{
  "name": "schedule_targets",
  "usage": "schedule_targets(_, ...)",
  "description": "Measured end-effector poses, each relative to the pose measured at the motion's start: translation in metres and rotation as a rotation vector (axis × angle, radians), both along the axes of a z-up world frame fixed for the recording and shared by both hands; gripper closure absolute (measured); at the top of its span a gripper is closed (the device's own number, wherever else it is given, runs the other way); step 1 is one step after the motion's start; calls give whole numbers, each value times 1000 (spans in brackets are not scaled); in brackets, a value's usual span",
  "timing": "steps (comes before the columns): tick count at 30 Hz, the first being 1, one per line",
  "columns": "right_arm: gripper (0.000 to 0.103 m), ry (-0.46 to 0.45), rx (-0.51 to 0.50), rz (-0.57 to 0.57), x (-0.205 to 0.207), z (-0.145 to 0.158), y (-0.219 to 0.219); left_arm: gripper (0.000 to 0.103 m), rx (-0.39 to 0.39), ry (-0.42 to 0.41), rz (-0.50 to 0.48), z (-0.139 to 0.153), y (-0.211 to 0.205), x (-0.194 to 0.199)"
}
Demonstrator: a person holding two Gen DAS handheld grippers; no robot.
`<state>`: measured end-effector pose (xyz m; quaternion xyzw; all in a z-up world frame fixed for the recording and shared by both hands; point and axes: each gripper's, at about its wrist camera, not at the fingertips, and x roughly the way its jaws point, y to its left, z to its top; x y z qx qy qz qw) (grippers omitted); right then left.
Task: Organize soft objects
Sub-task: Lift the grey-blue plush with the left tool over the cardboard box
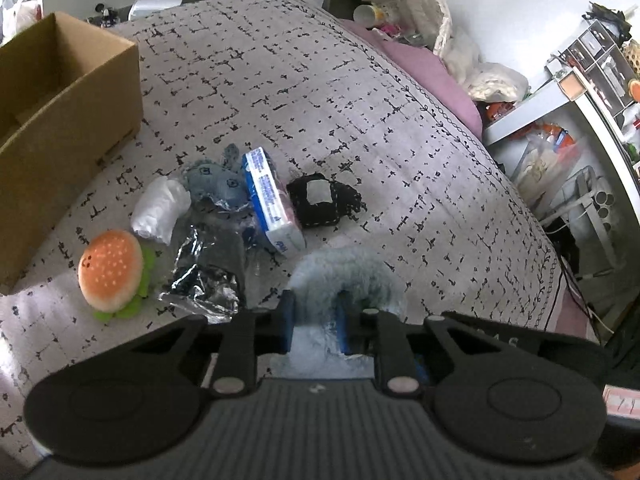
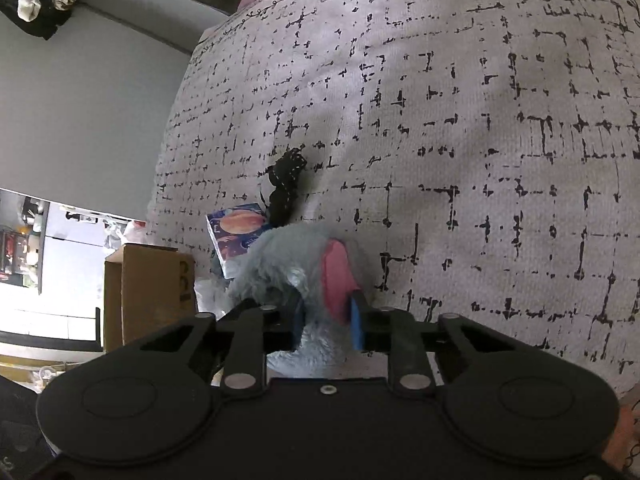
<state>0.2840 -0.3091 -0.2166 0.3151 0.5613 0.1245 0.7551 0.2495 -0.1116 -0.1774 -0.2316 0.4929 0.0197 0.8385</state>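
My left gripper [image 1: 314, 316] is shut on a fluffy pale blue plush toy [image 1: 344, 276] just above the patterned bedspread. My right gripper [image 2: 326, 320] is shut on the same kind of grey-blue plush [image 2: 280, 264], which has a pink patch [image 2: 336, 276]. On the bed in the left wrist view lie a burger plush [image 1: 112, 270], a grey plush [image 1: 216, 184], a white soft bundle [image 1: 160, 208], a black knitted item [image 1: 324, 200] and a blue box [image 1: 272, 204]. The black item [image 2: 286, 184] and the box [image 2: 236, 240] also show in the right wrist view.
An open cardboard box [image 1: 60, 120] stands on the bed at the left; it also shows in the right wrist view [image 2: 148, 292]. Crumpled silver foil wrap [image 1: 204, 276] lies by the burger. Cluttered shelves [image 1: 580, 120] stand beyond the bed's right edge.
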Motion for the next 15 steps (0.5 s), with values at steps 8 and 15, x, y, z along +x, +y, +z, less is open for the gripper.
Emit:
schedule_targets(8,83,-124,64,42,-11,29,5,83,33,-47,-14,38,9,-5)
schedule_targets(15,84,-202,85,72,-18,65,17,84,68,-95,-33,73,21,-17)
